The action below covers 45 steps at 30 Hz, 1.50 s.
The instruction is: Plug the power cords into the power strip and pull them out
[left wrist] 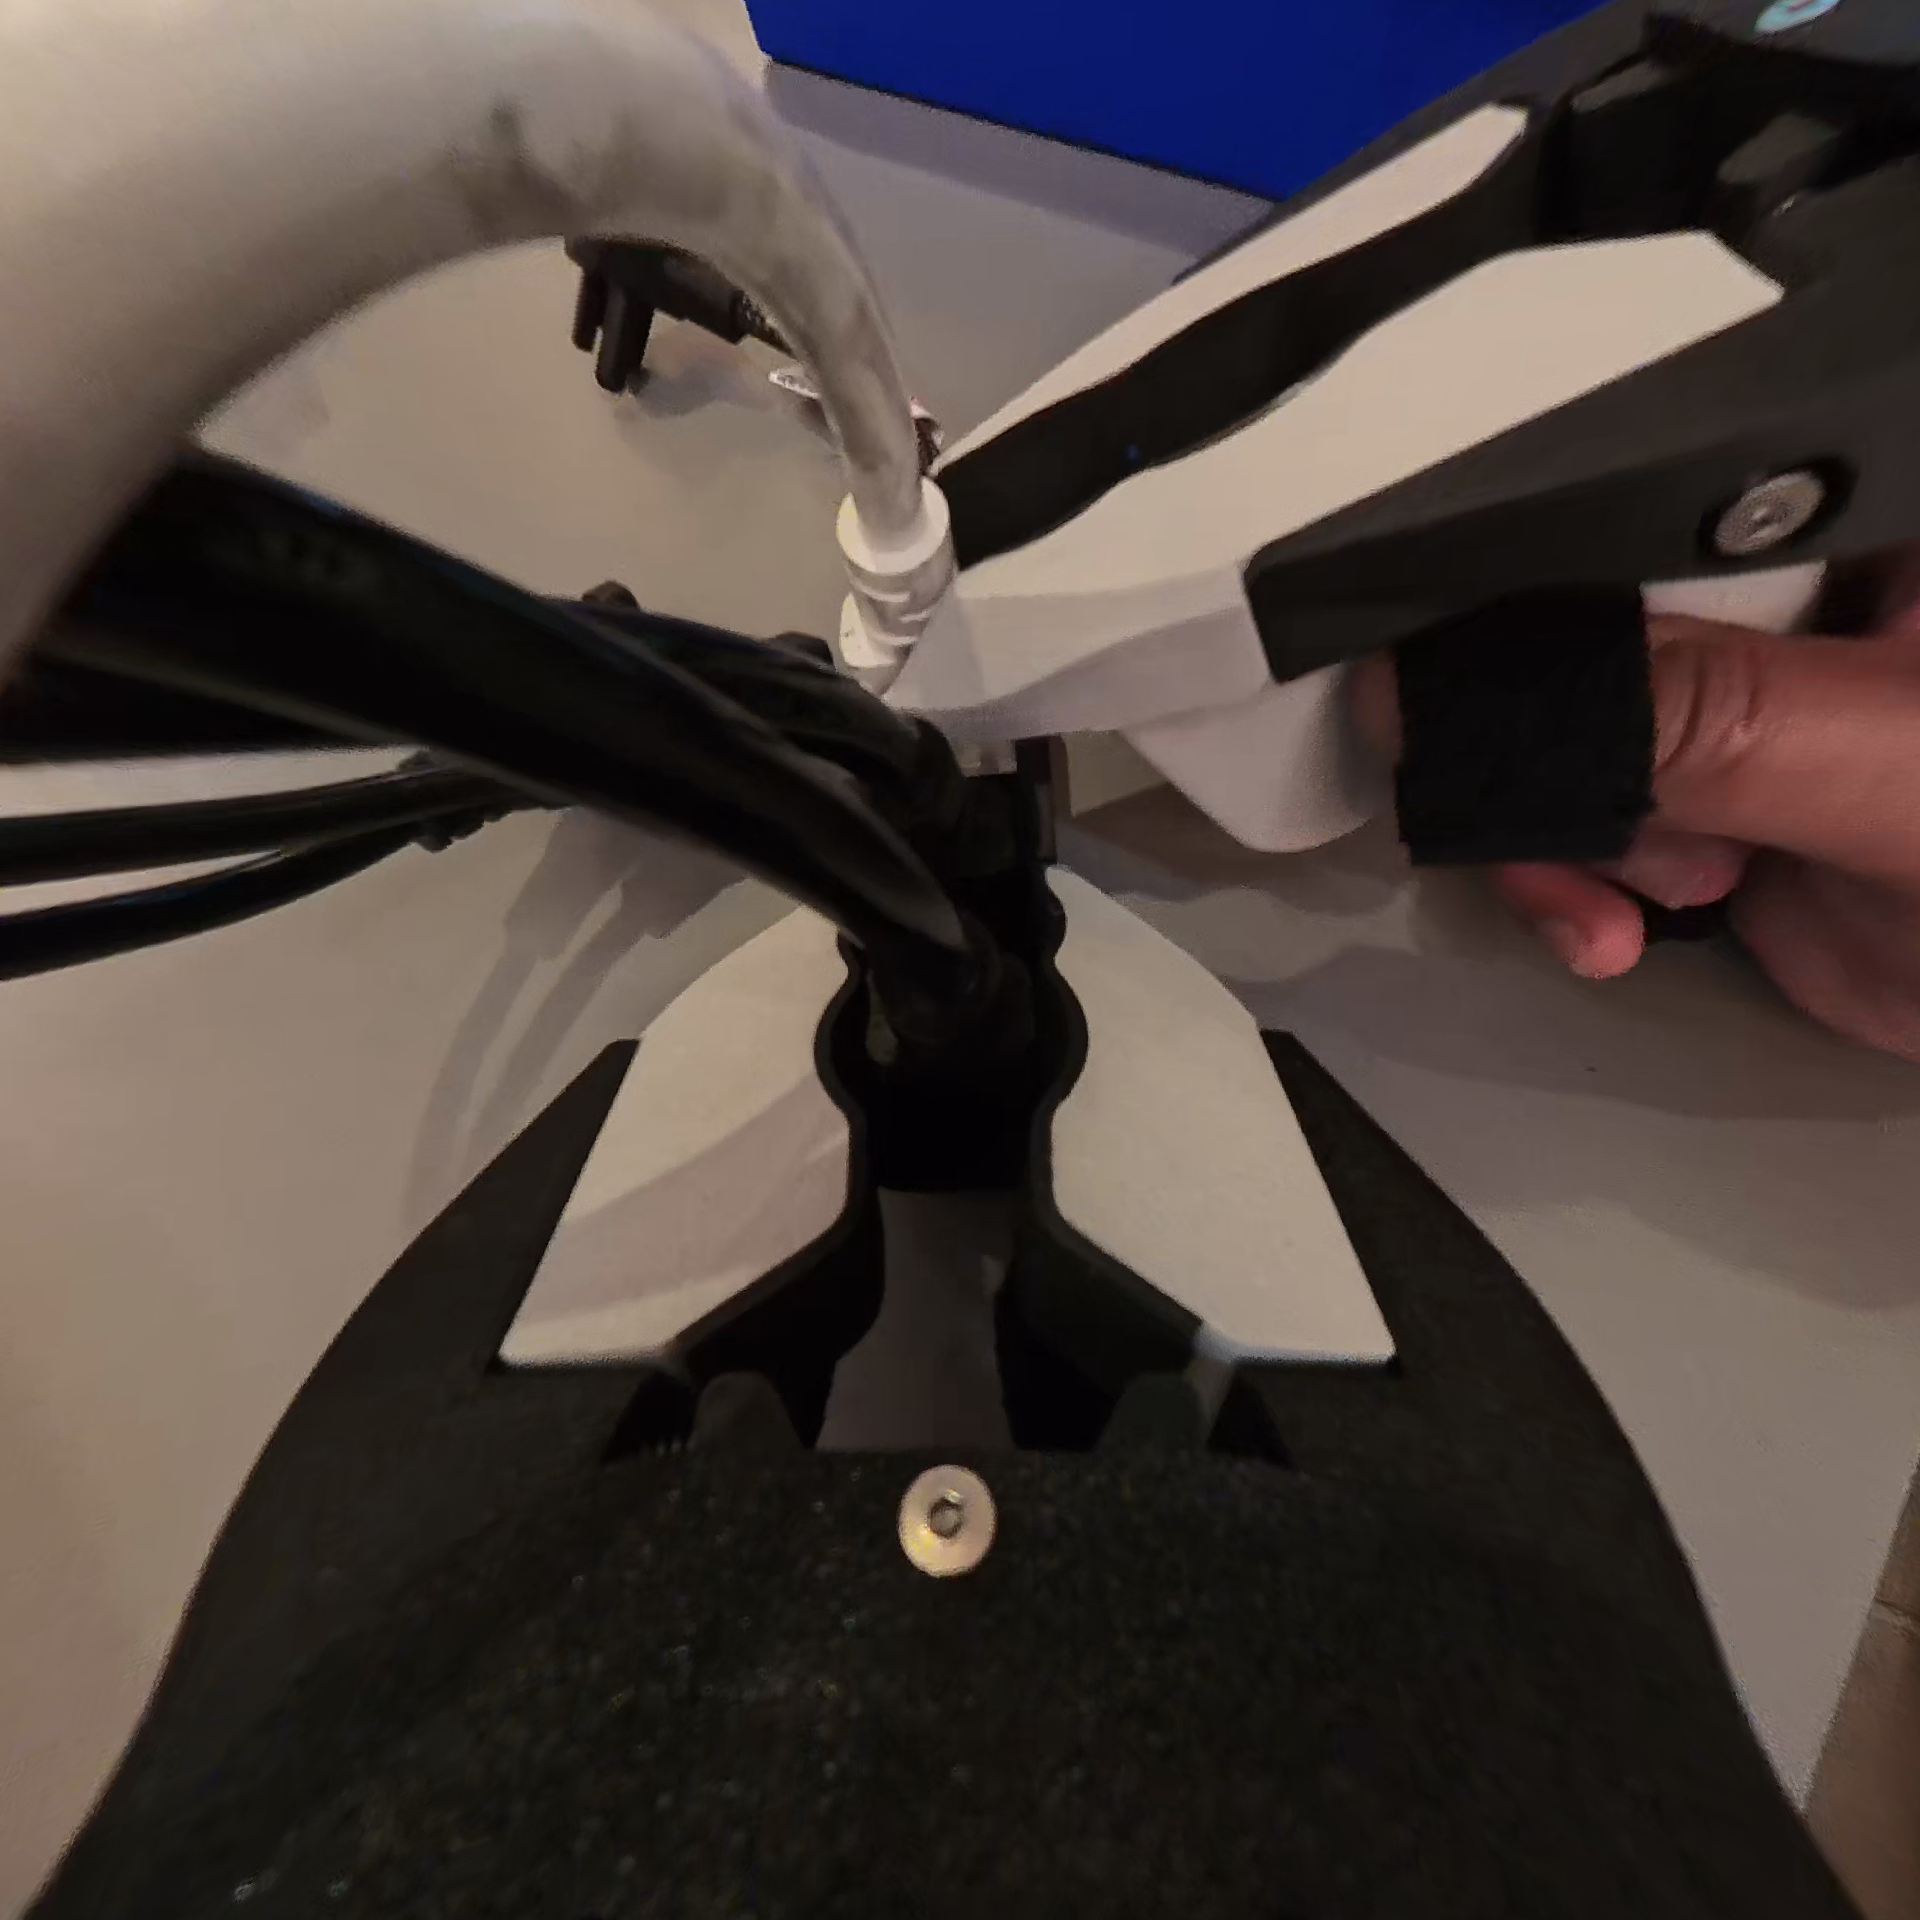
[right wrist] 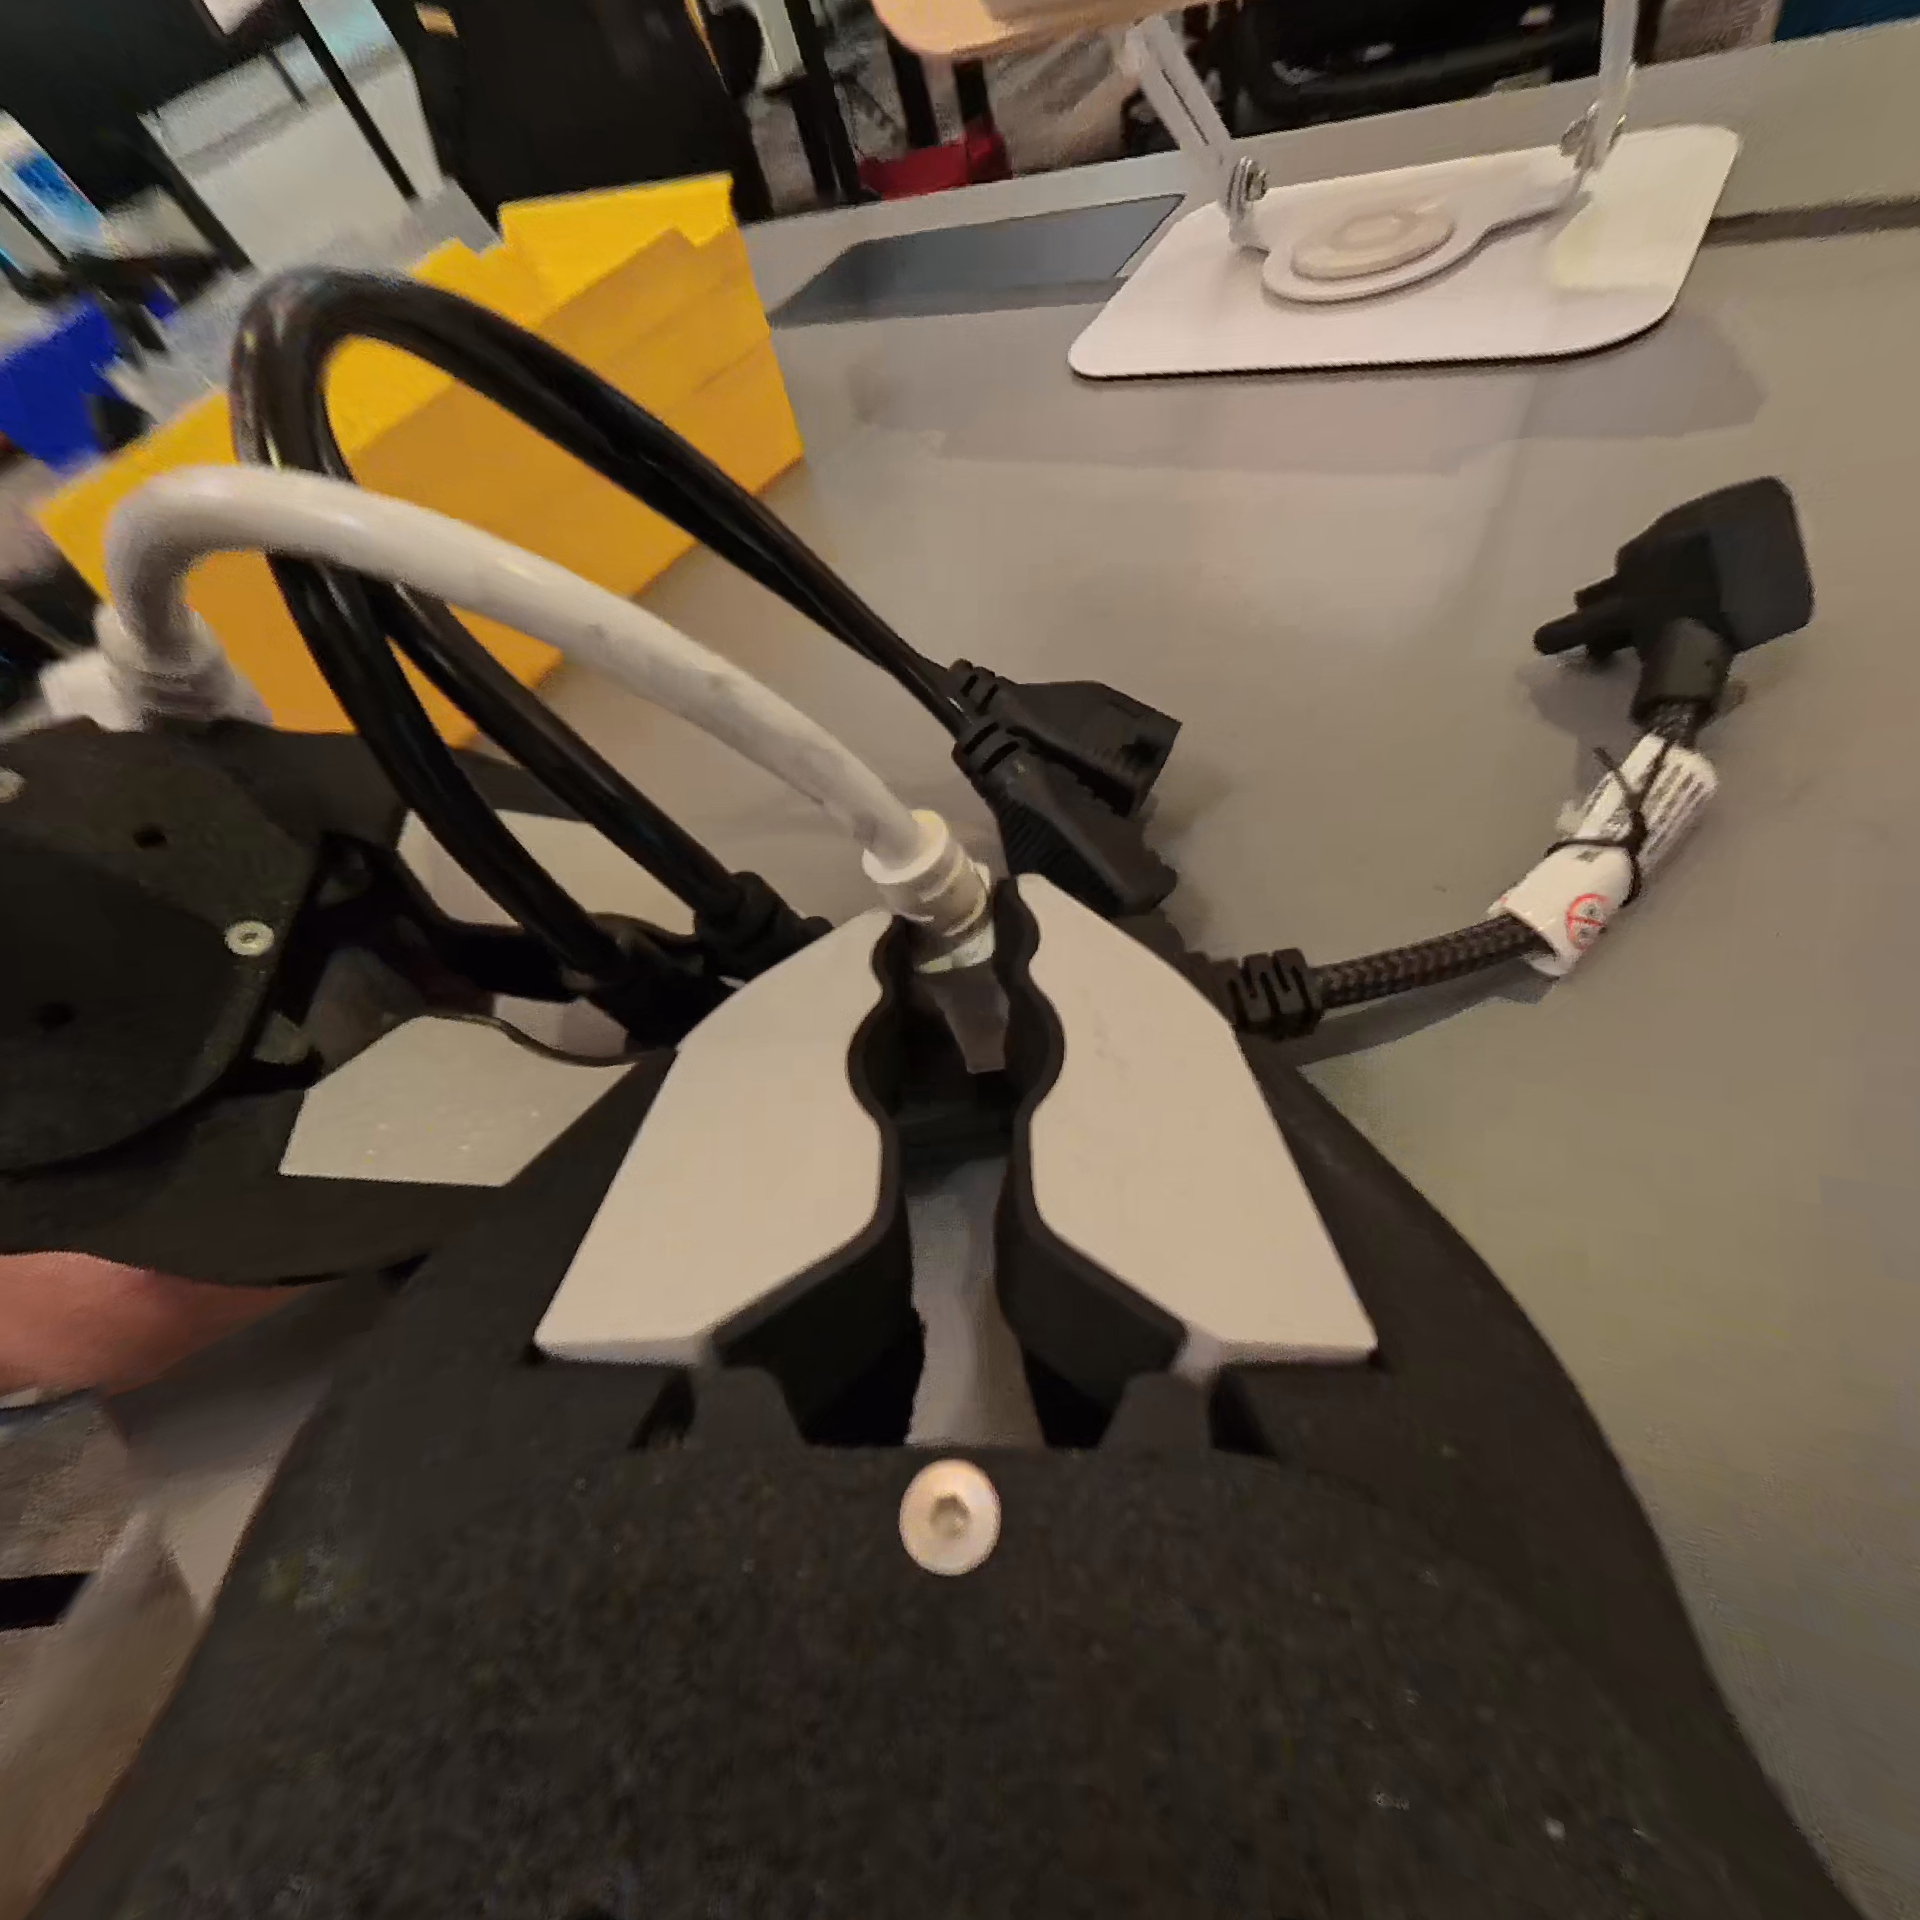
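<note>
My left gripper [left wrist: 951,971] is shut on the plug end of a bundle of black power cords [left wrist: 582,707] that runs off to the left. My right gripper [right wrist: 951,935] is shut on the white cord's plug [right wrist: 935,894]; it also shows in the left wrist view [left wrist: 940,603], right above my left fingertips. The white cord [right wrist: 499,582] arches up and left. Two black socket heads [right wrist: 1081,790] lie just beyond my right fingers. A braided black cable [right wrist: 1423,961] with white tags leads to a black plug [right wrist: 1704,592] lying on the table. The power strip body is hidden under the fingers.
The grey table [right wrist: 1351,1247] carries a yellow box [right wrist: 582,416] at the back left and a white stand base [right wrist: 1403,260] at the back right. A person's hand [left wrist: 1766,810] holds the right gripper. A blue panel [left wrist: 1143,73] stands behind the table. The left gripper's tips are roughly 4 cm from the right gripper's.
</note>
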### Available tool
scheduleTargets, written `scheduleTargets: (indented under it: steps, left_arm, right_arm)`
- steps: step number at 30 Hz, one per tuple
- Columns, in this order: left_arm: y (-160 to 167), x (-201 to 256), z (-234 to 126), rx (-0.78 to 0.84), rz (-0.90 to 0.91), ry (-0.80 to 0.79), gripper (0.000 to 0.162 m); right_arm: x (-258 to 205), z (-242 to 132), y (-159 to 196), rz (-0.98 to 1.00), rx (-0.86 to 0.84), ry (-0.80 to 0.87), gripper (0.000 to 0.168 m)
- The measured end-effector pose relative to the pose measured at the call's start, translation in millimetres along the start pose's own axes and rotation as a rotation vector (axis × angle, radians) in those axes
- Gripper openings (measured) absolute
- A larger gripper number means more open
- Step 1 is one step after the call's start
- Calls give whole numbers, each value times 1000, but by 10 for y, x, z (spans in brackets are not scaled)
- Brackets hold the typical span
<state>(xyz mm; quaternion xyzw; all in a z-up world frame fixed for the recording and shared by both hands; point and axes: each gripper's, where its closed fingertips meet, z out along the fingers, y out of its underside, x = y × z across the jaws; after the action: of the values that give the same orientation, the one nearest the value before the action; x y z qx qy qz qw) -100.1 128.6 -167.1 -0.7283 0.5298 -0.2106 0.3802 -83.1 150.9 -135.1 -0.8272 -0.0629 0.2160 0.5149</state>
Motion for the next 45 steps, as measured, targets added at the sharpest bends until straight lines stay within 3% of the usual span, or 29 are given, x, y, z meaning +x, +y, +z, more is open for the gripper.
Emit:
scheduleTargets:
  steps: [7,12,20,24,28,30,31,32,34,35,38,40,42,45]
  left_arm:
    - [-68,-38,4,-3,-3,-14,28]
    - [-18,-55,3,-11,-31,6,28]
    - [11,-50,-25,-14,-43,21,28]
    - [-4,-40,-27,-19,-33,23,28]
    - [24,-79,11,-28,-28,8,28]
    - [37,-93,9,-28,-51,25,27]
    - [88,-109,6,-42,-60,29,27]
    - [132,-91,-19,-48,-33,31,28]
    - [162,-28,-76,-41,-1,7,27]
    - [163,-16,-80,-37,-11,8,27]
    - [133,-33,-41,-36,-16,60,27]
    - [126,-26,-37,-31,16,81,27]
    - [124,-17,-44,-24,19,104,27]
    - [141,-6,-80,-16,31,148,27]
  right_arm:
    - [1,-6,-101,30,27,-39,14]
    - [-22,21,-76,-182,10,40,14]
    - [-82,15,-82,-244,11,55,13]
    - [-87,-22,-106,-188,37,23,13]
    - [-90,-5,-128,93,78,-158,13]
    - [-101,-32,-170,93,89,-176,11]
    - [-123,-123,-310,117,174,-225,0]
    - [52,-377,-698,152,379,-173,0]
    - [160,-598,-1105,-76,383,-104,0]
    - [125,-610,-1133,-94,348,-149,0]
    - [40,-451,-849,-73,197,-228,0]
    - [-133,-364,-646,-238,145,-259,0]
    - [-119,-271,-465,-394,122,-173,6]
    - [-234,-256,-310,-506,122,-219,15]
